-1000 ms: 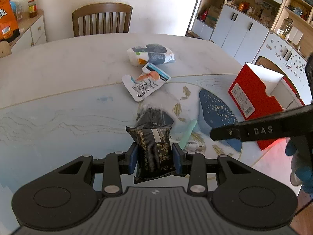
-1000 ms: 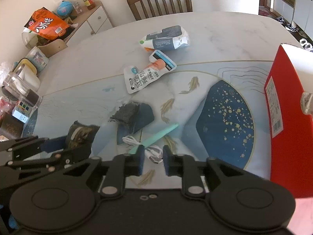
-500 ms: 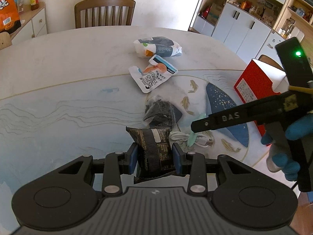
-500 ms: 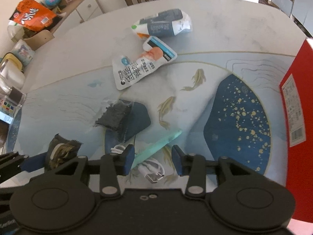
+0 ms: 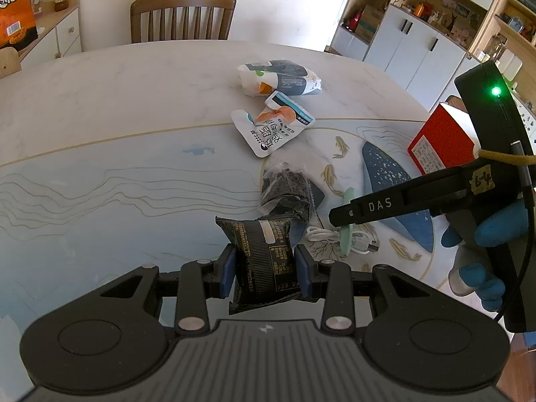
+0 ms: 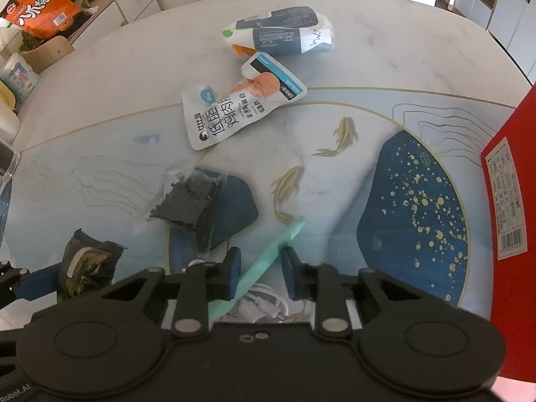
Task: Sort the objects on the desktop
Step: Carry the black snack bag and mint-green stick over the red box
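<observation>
Left tongs are clamping a dark snack pack between both blue pads, the pack standing upright in the grip and lifted above the worktop; in the right wrist view the same pack is showing at lower left, pinched by a blue pad. Right tongs are standing partly open, pads spread to either side of a mint-green stick without visibly touching it; the stick is lying diagonally on the worktop, crossing over a coiled white cable. In the left wrist view the right tongs are reaching in from the right, held by a blue-gloved hand, tip hovering over the stick and cable. A clear bag of dark flakes is lying just beyond the stick. Farther off, a white pouch with Chinese print is resting beside, and touching, a white-and-blue packet. A red box is standing at the right edge of the worktop. A wooden chair is sitting at the far side
</observation>
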{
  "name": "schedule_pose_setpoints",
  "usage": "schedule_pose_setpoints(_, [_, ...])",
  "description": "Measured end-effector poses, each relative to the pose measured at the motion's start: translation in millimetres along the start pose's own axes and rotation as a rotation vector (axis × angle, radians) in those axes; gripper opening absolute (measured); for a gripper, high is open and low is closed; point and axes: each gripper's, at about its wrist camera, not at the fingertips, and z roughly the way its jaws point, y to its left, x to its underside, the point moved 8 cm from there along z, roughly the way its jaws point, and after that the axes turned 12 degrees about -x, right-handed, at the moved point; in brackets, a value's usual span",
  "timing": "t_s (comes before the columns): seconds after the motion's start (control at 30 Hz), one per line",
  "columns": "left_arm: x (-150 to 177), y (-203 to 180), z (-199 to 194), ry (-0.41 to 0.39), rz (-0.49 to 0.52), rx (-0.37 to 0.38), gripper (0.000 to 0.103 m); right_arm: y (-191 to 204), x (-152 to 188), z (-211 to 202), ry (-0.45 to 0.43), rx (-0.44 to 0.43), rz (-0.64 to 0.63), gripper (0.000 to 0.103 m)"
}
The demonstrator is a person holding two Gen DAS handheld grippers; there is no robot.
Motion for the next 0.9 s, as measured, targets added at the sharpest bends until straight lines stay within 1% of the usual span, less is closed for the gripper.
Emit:
schedule_pose_setpoints(0.07, [0.0, -0.8, -1.0, -0.003, 0.002, 0.0, 0.035, 0.6, 0.5, -0.6, 0.0, -0.005, 0.006, 0.016])
schedule_pose_setpoints(0.1, [-0.2, -1.2, -1.7, -0.004, 0.002, 0.001, 0.035, 0.6, 0.9, -1.3, -0.001, -0.006, 0.007, 0.01])
schedule_pose_setpoints(0.13, [-0.5, -1.7, -2.5, -0.005, 0.002, 0.001, 0.035, 0.7, 1.5, -2.3, -0.003, -0.005, 0.006, 0.009])
schedule_pose_setpoints(0.33, [-1.6, -7.3, -9.4, -0.014, 0.01, 0.005, 0.035, 1.9, 5.0, -16.5, -0.027, -0.041, 0.018, 0.009])
schedule_pose_setpoints(0.53, [-6.5, -20.9, -20.5, -0.033, 0.029, 0.018, 0.035, 2.6, 11.0, -47.1, -0.072, -0.083, 0.036, 0.009])
schedule_pose_setpoints(0.63, [-9.5, -30.3, -26.6, -0.044, 0.043, 0.028, 0.035, 1.2, 15.3, -62.8, -0.089, -0.1, 0.053, 0.009])
schedule_pose_setpoints(0.9, [-17.7, -63.1, -43.7, -0.071, 0.096, 0.063, 0.036, -10.3, 26.9, -102.0, -0.137, -0.107, 0.087, 0.009])
